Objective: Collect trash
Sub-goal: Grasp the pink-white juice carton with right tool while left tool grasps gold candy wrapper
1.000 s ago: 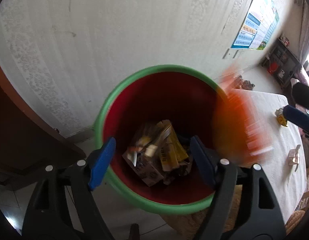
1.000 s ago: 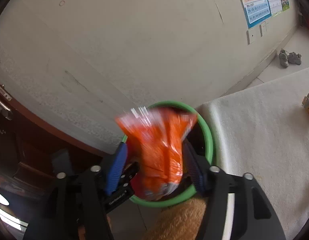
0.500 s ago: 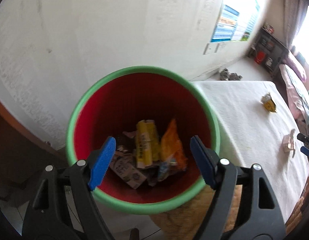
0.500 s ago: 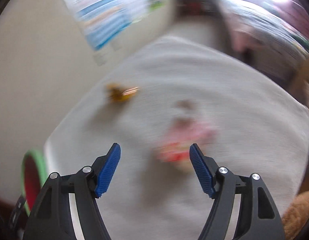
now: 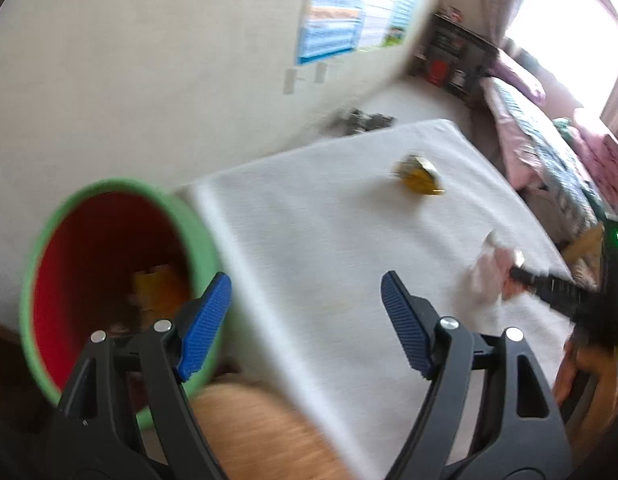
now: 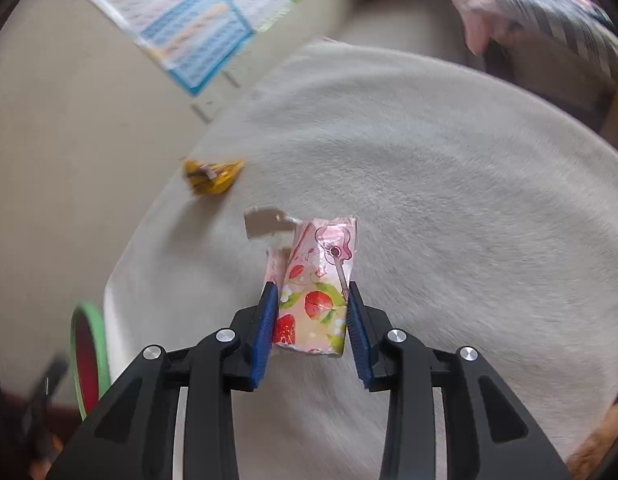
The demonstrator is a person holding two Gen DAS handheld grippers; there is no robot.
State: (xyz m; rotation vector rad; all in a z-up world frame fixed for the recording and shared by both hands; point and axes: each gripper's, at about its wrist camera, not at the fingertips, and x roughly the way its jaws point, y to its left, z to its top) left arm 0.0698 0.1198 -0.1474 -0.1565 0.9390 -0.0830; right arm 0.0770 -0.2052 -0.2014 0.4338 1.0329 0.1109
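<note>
Right gripper point(image 6: 311, 316) jaws closing on a pink strawberry-print carton point(image 6: 315, 292); blue pads touch both its sides, carton upright-ish on the white tablecloth point(image 6: 449, 200), its torn flap sticking out to the upper left. Left gripper point(image 5: 305, 320) jaws wide apart, nothing between them, hanging over the table edge beside the bin.

Left wrist view only: inside of the red bin with green rim point(image 5: 121, 188), yellow wrappers point(image 5: 157, 284) at its bottom, and the right gripper seen from the side at the carton, blurred. Right wrist view shows just a sliver of that bin at lower left, off the table edge.

Yellow crumpled wrapper point(image 6: 211, 174) lies alone on the cloth near the wall-side edge, apart from the carton; visible in both views. Blue poster point(image 6: 181, 20) on the wall.
</note>
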